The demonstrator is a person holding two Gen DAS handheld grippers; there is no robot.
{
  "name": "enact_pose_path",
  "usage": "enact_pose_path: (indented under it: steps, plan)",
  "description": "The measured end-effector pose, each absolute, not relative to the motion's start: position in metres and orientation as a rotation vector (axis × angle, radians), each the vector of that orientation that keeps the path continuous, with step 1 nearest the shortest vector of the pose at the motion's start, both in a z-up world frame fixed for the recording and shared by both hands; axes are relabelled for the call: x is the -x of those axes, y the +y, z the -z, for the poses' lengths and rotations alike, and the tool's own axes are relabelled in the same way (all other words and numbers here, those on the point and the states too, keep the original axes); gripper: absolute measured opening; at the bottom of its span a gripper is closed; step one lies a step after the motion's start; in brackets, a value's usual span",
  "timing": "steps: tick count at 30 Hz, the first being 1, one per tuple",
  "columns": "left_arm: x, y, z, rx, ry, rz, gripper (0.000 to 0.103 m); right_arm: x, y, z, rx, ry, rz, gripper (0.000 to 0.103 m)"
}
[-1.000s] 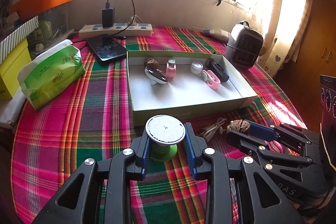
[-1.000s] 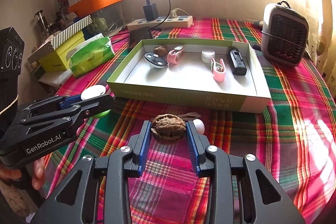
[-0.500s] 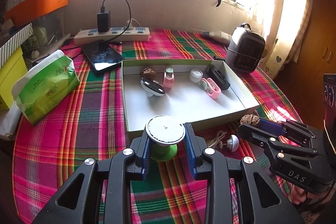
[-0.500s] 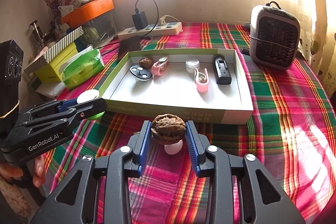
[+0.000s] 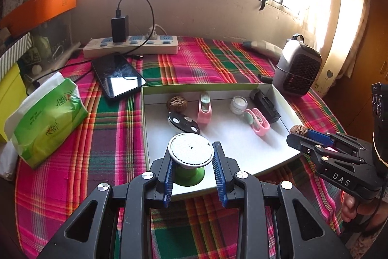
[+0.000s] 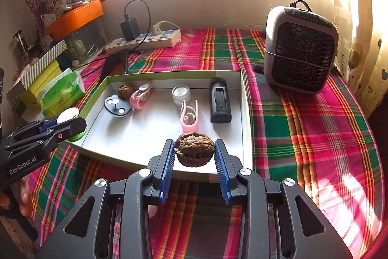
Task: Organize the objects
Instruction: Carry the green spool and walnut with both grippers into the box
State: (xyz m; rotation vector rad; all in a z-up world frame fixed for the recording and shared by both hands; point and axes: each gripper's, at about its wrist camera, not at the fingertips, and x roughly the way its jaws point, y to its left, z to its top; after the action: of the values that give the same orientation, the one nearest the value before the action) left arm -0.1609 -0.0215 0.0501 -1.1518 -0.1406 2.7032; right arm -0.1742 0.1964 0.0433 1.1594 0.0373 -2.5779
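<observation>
My left gripper point(image 5: 192, 159) is shut on a green suction-cup holder with a round white top point(image 5: 191, 151), held above the near left part of the open white box point(image 5: 288, 111). My right gripper point(image 6: 194, 154) is shut on a brown walnut point(image 6: 194, 152), held above the box's near edge point(image 6: 244, 113). Each gripper shows in the other view: the right one point(image 5: 297, 134) at the box's right wall, the left one point(image 6: 72, 120) at its left corner. In the box lie another walnut point(image 5: 176, 103), pink clips point(image 5: 258, 123), a small jar point(image 5: 238, 104) and a black device point(image 5: 265, 104).
A grey heater point(image 6: 299, 50) stands right of the box. A phone point(image 5: 118, 78), a power strip with charger point(image 5: 131, 46) and a green tissue pack point(image 5: 46, 120) lie left and behind. Boxes and an orange bin point(image 5: 41, 6) line the left edge.
Both grippers have lifted their objects off the tablecloth and carried them forward, from in front of the box to above its near part. The small things left on the cloth are hidden.
</observation>
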Motion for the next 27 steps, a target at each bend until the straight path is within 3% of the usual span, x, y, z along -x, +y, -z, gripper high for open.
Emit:
enact_pose_path:
  steps: [27]
  plan:
    - [0.193,-0.015,-0.026,1.226,-0.102,-2.700,0.027,0.213,0.191,-0.027,-1.232,0.211,2.587,0.035]
